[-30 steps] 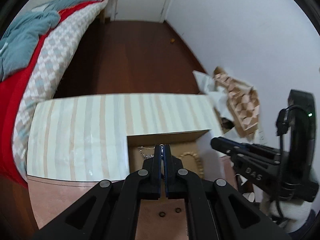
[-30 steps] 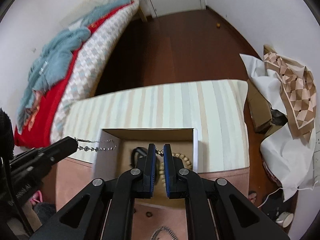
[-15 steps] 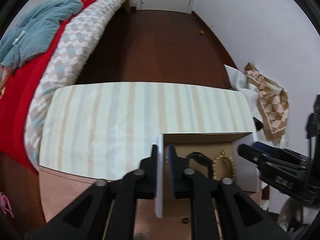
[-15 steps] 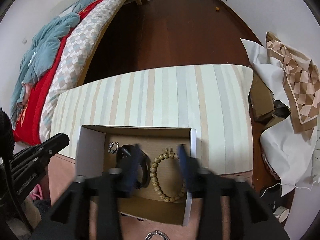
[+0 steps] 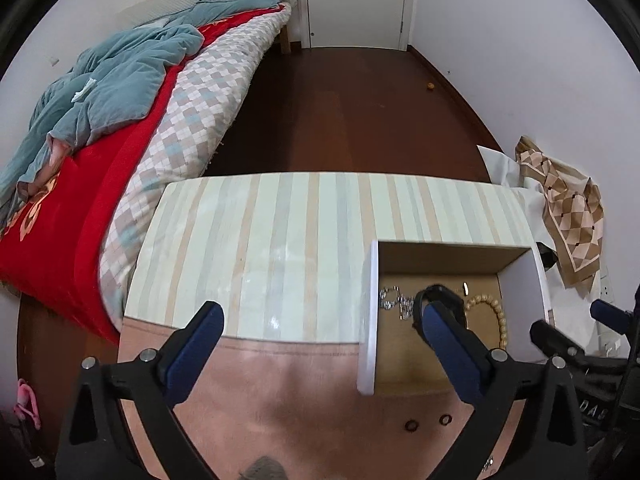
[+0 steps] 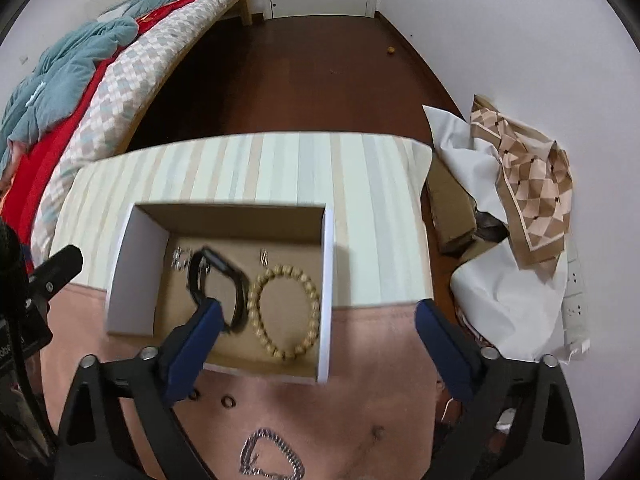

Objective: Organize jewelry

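An open cardboard box with white outer walls sits on the striped cloth. A silver chain, a black band and a wooden bead bracelet lie inside. My right gripper hovers over the box's right half; its jaws are opening and grip nothing. My left gripper is above the box's left wall, its jaws also opening and holding nothing. In the left wrist view the chain, band and bracelet show in the box.
Two small rings and another silver chain lie on the pink surface in front of the box. A bed stands to the left. Crumpled cloth and paper are piled on the right, beside a dark wooden floor.
Both grippers were shut on a silver chain held over the box. Both have since opened wide, and the chain now lies in the box's left part.
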`<state>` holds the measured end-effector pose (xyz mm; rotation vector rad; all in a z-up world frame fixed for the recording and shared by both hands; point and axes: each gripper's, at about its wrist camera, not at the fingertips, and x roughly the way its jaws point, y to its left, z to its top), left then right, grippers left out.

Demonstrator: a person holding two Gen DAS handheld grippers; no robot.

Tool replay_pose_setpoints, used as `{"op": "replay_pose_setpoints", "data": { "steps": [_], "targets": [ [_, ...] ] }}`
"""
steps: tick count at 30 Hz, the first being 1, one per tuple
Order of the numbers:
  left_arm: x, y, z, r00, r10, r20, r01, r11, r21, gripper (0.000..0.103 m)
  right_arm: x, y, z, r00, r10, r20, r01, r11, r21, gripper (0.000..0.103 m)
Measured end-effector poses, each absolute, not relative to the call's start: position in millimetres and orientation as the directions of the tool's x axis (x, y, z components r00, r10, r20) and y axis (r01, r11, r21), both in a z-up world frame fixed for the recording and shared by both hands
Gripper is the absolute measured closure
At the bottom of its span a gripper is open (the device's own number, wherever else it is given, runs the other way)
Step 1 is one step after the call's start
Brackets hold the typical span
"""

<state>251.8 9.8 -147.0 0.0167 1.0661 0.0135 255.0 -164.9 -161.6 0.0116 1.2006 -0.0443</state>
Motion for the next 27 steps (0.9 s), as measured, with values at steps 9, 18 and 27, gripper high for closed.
{"op": "replay_pose_setpoints", "data": {
  "steps": [9,18,27],
  "targets": [
    [218,11,-139,0.485,0.042,-0.874,0.006,0.999,0.051,0.000,217,-155,-143,0.400,-0.030,-0.916,0.047,0.999,-0.012,0.002],
    [172,16,-92,0.571,0.060,-0.819,0.010,0.997,0.080,0.000,176,-152,-93,0.484,-0.055,-0.873,0.071,0.997,-0.023,0.002],
    [130,16,-47,0.635,0.040,-0.772,0.017,0.998,0.066,0.000,129,-149,-38,0.566,-0.075,-0.821,0.083,0.996,-0.034,0.002]
  ]
}}
